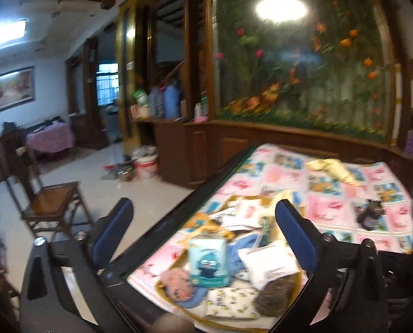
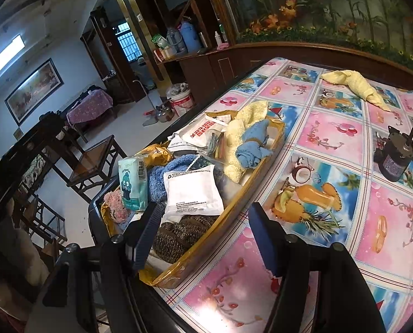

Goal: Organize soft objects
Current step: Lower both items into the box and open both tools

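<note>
A yellow tray [image 2: 178, 270] at the table's left edge is heaped with soft things: blue cloths [image 2: 252, 145], a pale yellow towel [image 2: 235, 138], a brown knit piece [image 2: 178, 236], a pink fluffy item [image 2: 115, 204], a teal tissue pack [image 2: 133, 183] and white pouches [image 2: 191, 190]. A loose yellow towel [image 2: 356, 83] lies at the table's far side. My right gripper [image 2: 206, 236] is open and empty over the tray's near end. My left gripper [image 1: 203, 227] is open and empty above the tray [image 1: 162, 285], where the tissue pack [image 1: 209, 260] also shows.
A flowered plastic cloth [image 2: 331, 138] covers the table. A small dark motor-like object [image 2: 395, 155] stands at the right, and shows in the left view [image 1: 370, 213]. A wooden chair [image 1: 51, 199] and a white bucket [image 1: 145, 166] stand on the floor to the left. A wooden cabinet [image 1: 262, 136] is behind.
</note>
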`<state>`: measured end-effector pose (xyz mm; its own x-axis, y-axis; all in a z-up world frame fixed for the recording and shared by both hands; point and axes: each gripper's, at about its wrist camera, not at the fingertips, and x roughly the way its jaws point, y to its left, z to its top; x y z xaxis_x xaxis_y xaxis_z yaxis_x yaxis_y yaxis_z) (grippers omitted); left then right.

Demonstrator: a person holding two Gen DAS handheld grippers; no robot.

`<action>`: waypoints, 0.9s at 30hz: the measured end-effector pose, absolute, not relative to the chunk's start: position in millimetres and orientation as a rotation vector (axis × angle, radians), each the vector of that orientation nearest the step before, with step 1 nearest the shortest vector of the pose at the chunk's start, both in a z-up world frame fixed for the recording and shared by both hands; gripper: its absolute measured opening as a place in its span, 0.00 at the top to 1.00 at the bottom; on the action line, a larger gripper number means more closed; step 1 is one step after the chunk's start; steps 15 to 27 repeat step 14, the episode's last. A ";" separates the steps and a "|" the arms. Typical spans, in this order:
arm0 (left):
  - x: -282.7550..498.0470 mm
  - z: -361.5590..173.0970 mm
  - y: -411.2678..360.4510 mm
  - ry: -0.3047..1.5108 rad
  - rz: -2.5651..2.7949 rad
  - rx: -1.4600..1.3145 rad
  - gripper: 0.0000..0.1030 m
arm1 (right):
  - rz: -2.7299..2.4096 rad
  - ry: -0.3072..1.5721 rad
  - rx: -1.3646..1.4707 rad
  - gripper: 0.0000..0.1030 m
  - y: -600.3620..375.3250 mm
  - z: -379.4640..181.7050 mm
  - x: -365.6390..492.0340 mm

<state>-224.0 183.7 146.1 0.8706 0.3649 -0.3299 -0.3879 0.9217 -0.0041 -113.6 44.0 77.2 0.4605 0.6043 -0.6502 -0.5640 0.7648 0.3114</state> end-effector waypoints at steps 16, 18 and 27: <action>-170.6 118.6 176.5 0.634 0.309 -0.155 0.00 | 0.686 0.837 0.107 0.36 12.5 65.0 -105.2; -170.6 118.6 176.5 0.634 0.309 -0.155 0.00 | 0.686 0.837 0.107 0.36 12.5 65.0 -105.2; -170.6 118.6 176.5 0.634 0.309 -0.155 0.00 | 0.686 0.837 0.107 0.36 12.5 65.0 -105.2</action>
